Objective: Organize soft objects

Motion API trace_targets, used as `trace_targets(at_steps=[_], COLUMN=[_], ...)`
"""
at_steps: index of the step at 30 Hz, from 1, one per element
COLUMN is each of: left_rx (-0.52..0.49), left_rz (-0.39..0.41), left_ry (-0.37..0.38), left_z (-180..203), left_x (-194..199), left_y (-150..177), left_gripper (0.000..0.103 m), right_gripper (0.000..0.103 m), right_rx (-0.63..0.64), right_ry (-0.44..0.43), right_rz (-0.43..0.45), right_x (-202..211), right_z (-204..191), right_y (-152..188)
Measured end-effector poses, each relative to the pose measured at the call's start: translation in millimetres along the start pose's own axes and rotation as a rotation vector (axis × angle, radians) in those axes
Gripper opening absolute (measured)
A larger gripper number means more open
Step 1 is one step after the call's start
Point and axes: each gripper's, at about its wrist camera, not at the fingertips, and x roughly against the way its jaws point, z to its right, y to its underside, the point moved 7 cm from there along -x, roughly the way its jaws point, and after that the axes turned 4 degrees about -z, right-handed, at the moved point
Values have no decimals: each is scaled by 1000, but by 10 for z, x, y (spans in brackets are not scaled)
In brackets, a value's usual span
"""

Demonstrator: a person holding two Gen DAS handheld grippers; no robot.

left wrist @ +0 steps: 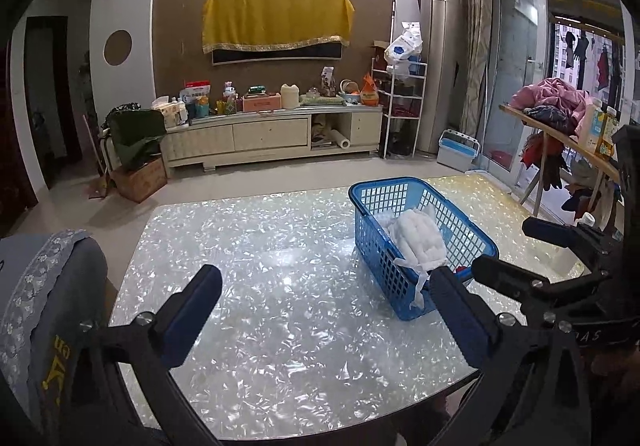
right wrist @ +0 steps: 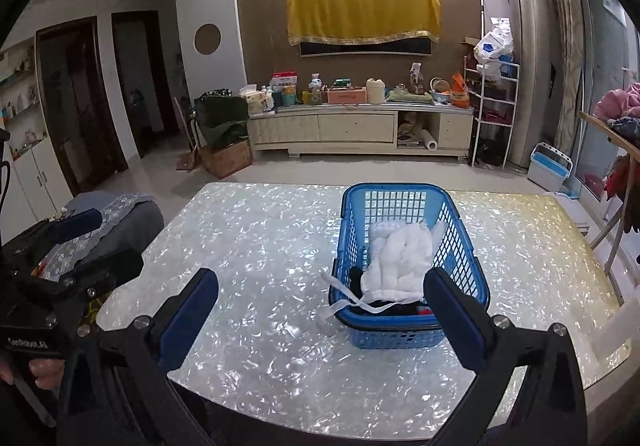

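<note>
A blue plastic basket (left wrist: 412, 202) stands on the shiny mother-of-pearl table (left wrist: 260, 286). A white padded cloth (left wrist: 420, 242) lies in it, with thin ties hanging over the near rim. The basket also shows in the right wrist view (right wrist: 400, 202), with the white cloth (right wrist: 400, 258) on top of dark items and something red. My left gripper (left wrist: 326, 296) is open and empty above the table, left of the basket. My right gripper (right wrist: 320, 298) is open and empty, its right finger (right wrist: 452, 310) in front of the basket's near rim. The right gripper also appears in the left wrist view (left wrist: 516, 250).
A chair with a grey lace-trimmed cover (left wrist: 48, 286) stands at the table's left edge. A wooden table with piled clothes (left wrist: 556, 102) is at the right. A cluttered TV cabinet (left wrist: 276, 126) stands against the far wall.
</note>
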Motion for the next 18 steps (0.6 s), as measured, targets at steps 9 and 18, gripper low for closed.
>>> trace_targets(at_steps=[9, 18], left_rx=[-4, -26], left_rz=[-14, -6], left_ry=[7, 6], left_z=[31, 92], left_x=[-4, 14], left_y=[17, 21], left_gripper=[103, 103], right_gripper=[103, 103], right_rx=[8, -4], right_ry=[-12, -11], right_rz=[-5, -2], right_x=[71, 98], right_z=[-50, -25], right_y=[72, 114])
